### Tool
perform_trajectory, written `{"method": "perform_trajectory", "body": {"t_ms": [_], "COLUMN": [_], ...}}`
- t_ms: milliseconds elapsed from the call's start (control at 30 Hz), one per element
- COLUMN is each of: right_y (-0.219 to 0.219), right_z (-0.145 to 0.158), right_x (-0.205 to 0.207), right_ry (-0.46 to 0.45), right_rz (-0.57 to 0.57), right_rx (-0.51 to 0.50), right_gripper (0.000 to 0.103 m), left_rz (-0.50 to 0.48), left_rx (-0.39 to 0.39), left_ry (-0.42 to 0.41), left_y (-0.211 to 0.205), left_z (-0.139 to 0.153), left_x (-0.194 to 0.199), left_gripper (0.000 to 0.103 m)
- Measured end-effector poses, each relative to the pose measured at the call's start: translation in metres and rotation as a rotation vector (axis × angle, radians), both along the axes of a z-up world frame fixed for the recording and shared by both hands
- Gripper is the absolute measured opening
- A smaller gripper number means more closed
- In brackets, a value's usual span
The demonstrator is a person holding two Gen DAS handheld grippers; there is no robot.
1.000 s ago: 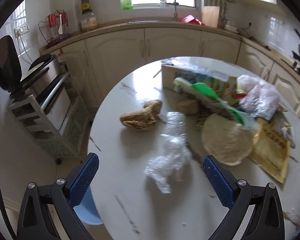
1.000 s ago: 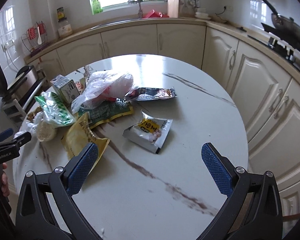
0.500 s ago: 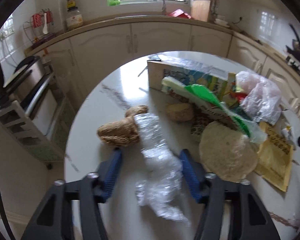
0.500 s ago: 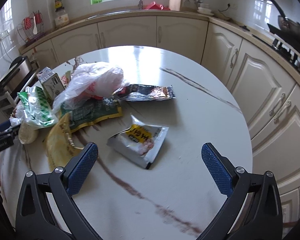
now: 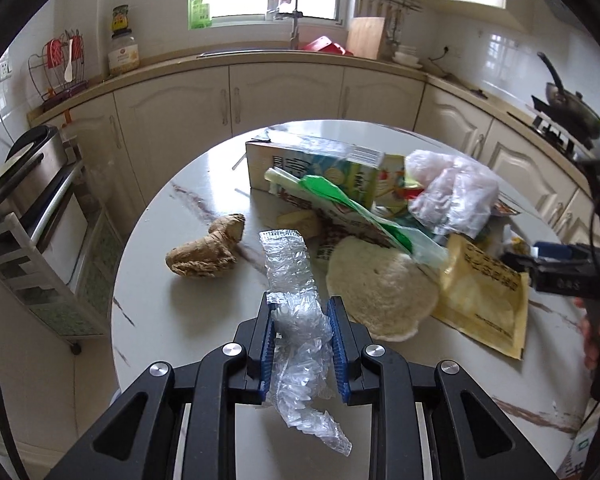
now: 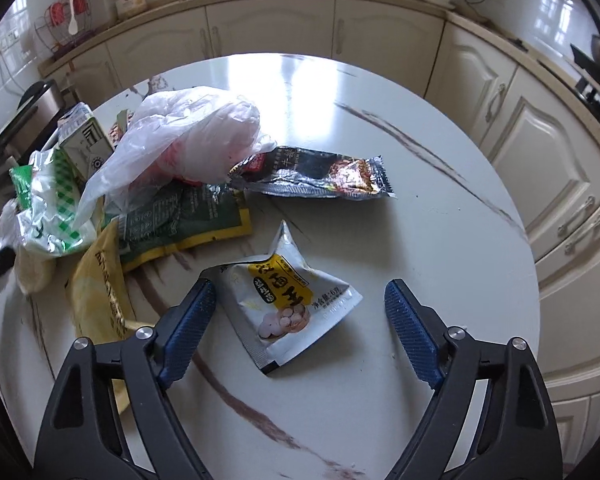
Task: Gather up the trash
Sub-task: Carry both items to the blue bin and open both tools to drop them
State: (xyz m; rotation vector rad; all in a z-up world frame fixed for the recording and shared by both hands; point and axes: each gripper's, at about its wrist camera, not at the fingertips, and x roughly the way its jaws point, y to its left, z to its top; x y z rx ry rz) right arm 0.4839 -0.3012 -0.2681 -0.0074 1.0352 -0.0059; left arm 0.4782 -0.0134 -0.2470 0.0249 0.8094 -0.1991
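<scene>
My left gripper (image 5: 302, 312) is shut on a crumpled clear plastic wrapper (image 5: 290, 268) that sticks out ahead and hangs below the pads. Beside it on the round white table (image 5: 160, 320) lie a ginger root (image 5: 204, 252), a pale round flatbread (image 5: 380, 288), a yellow packet (image 5: 484, 300), a carton (image 5: 320, 168) and a clear bag (image 5: 452, 188). My right gripper (image 6: 300, 304) is open, its fingers either side of a white and yellow snack packet (image 6: 288, 300) lying flat on the table (image 6: 440, 220).
A black sauce packet (image 6: 320, 178), a green packet (image 6: 180, 216) and a white plastic bag (image 6: 188, 140) lie further back in the right wrist view. Cream cabinets (image 6: 540, 152) ring the table. A metal rack with an appliance (image 5: 32, 208) stands at the left.
My left gripper closed on the clear plastic wrapper. My right gripper moved forward and down until its open fingers straddle the white and yellow snack packet.
</scene>
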Motion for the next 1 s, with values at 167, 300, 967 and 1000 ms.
{"method": "perform_trajectory", "body": {"t_ms": [167, 300, 967, 1000], "right_y": [-0.001, 0.008, 0.041, 0.061], "right_z": [0.002, 0.005, 0.087, 0.097], "right_x": [0.01, 0.012, -0.074, -0.083], "right_ry": [0.011, 0.0, -0.251, -0.278], "right_rz": [-0.029, -0.003, 0.018, 0.063], "right_rx": [0.026, -0.01, 0.077, 0.098], "right_gripper": [0.076, 0.041, 0.018, 0.018], "left_rz": [-0.017, -0.032, -0.065, -0.061], "left_rx": [-0.021, -0.031, -0.169, -0.185], "left_ry": [-0.001, 0.004, -0.07, -0.069], "left_y": [-0.006, -0.005, 0.039, 0.048], "left_z": [0.007, 0.013, 0.066, 0.067], "left_x": [-0.016, -0.026, -0.109, -0.115], "left_gripper": [0.021, 0.021, 0.021, 0.021]}}
